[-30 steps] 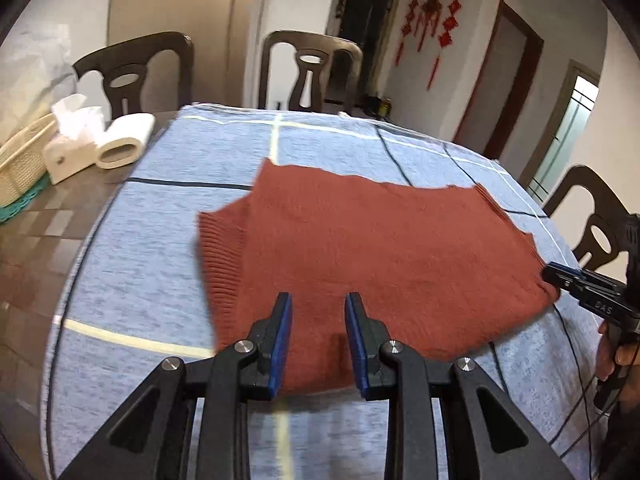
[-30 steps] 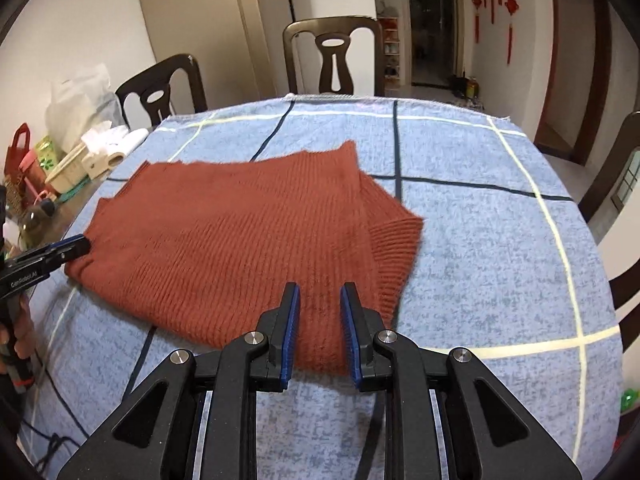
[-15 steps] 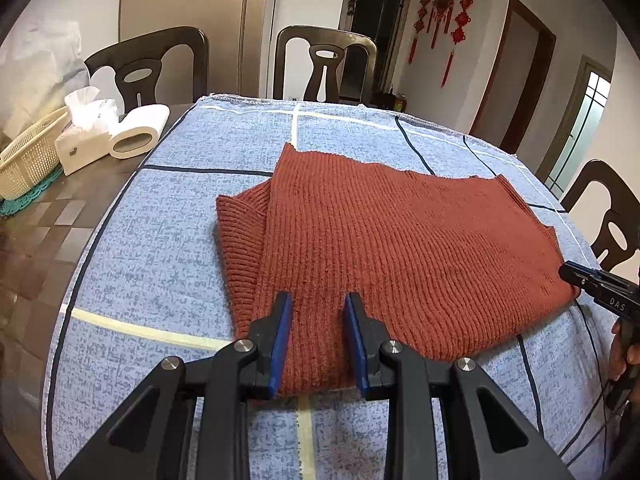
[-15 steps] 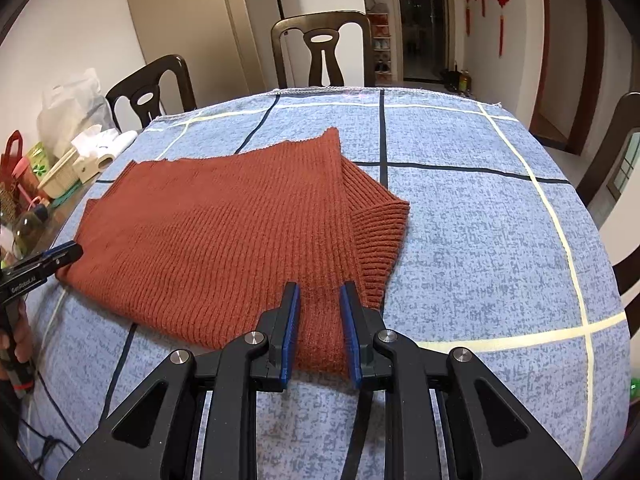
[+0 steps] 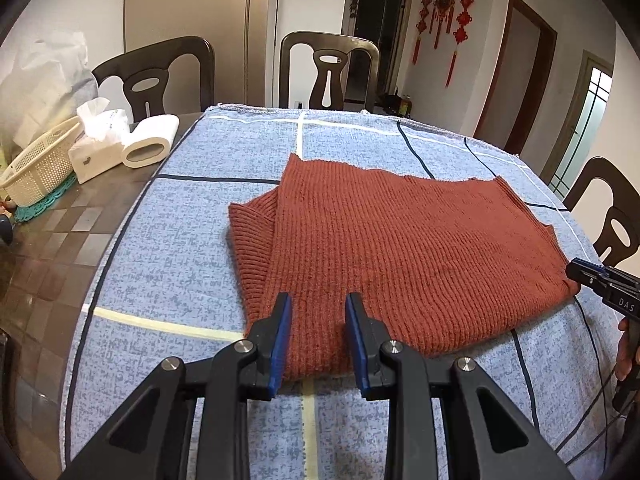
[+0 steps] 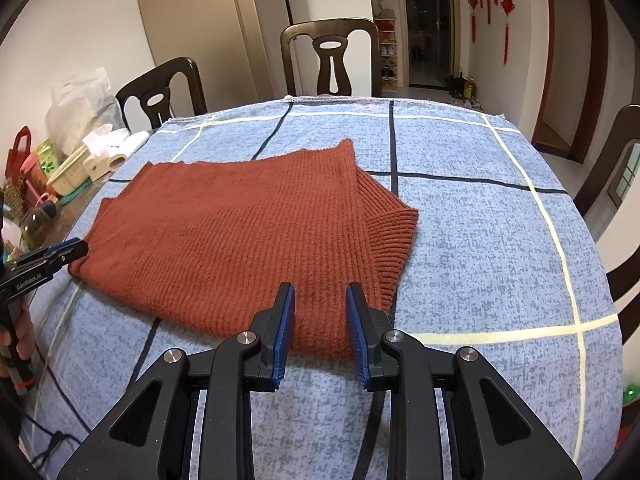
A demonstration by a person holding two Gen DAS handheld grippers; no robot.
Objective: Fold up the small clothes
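Rust knit sweater (image 5: 400,248) lying folded mid-frame on blue cloth (image 5: 168,272), left gripper (image 5: 316,312) hovering parted, right gripper (image 6: 320,304) having just been opening, both empty

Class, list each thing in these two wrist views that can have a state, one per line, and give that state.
Sweater: folded, lying flat on the tablecloth, ribbed cuffs sticking out at both ends.
Left gripper: fingers parted, near hem between them, not pinched.
Right gripper: fingers just opened a little, apart over the near hem.
Tablecloth: spread flat.
Tissue pack: open, a tissue sticking up.
Toilet roll: lying on its side.
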